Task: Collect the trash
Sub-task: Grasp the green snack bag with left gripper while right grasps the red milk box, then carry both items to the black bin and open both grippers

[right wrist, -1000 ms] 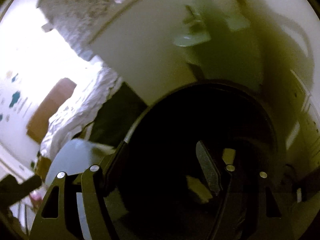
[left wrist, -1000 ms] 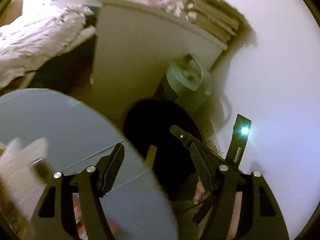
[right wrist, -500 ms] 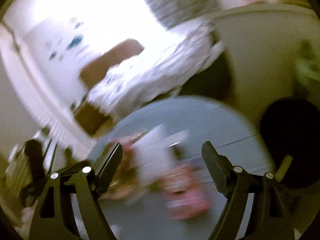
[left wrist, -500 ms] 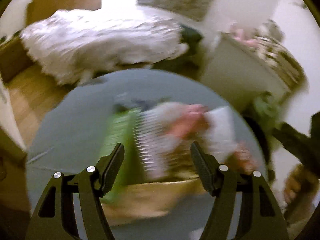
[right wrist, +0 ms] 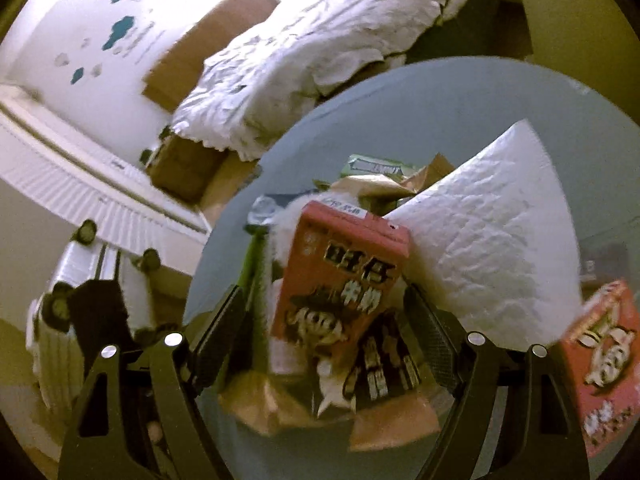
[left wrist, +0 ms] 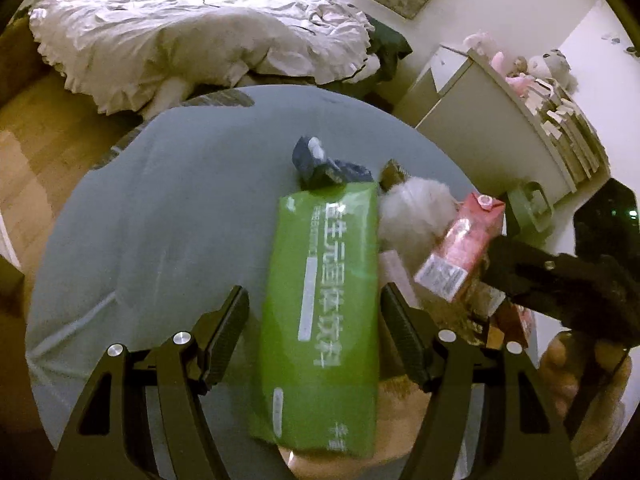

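Note:
A pile of trash lies on a round grey table (left wrist: 160, 220). My left gripper (left wrist: 314, 330) is open, its fingers on either side of a long green packet (left wrist: 324, 304). A dark crumpled wrapper (left wrist: 324, 164) and a white fluffy wad (left wrist: 416, 212) lie behind it. My right gripper (right wrist: 324, 332) is open around a red milk carton (right wrist: 340, 276), which also shows in the left wrist view (left wrist: 460, 248). A white padded mailer (right wrist: 492, 232) and a second red carton (right wrist: 604, 364) lie to the right. The right gripper appears in the left wrist view (left wrist: 540, 276).
A bed with a white duvet (left wrist: 192, 28) stands beyond the table. A white cabinet (left wrist: 500, 120) with soft toys is at the right, with a green bin (left wrist: 528, 204) beside it. A white suitcase (right wrist: 80, 320) stands on the wooden floor at the left.
Both grippers have swung away from the dark bin to the table. They now straddle the green packet and the red carton, and the views have steadied.

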